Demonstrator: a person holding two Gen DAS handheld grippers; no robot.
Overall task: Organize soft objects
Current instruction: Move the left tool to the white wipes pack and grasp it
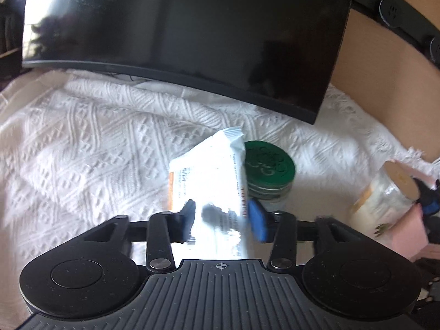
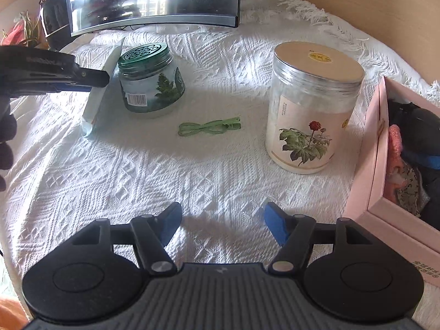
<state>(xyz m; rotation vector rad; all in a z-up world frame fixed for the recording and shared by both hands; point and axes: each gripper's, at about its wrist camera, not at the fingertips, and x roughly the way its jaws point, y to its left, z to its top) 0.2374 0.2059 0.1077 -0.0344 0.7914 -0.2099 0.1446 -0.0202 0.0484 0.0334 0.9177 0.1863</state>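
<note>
My left gripper (image 1: 222,220) is shut on a white soft packet (image 1: 211,176) with printed text, held upright just above the white knitted cloth (image 1: 96,151), next to a green-lidded jar (image 1: 268,165). In the right wrist view the left gripper (image 2: 93,78) and the packet (image 2: 100,93) show at the left, beside that jar (image 2: 150,79). My right gripper (image 2: 221,224) is open and empty, low over the cloth (image 2: 137,170). A pink box (image 2: 385,181) at the right holds soft items, one pink and one dark.
A tall clear jar with a flower label (image 2: 310,110) stands right of centre. A green hair clip (image 2: 211,128) lies between the jars. A dark monitor (image 1: 178,33) stands at the back. A brown wall runs behind on the right.
</note>
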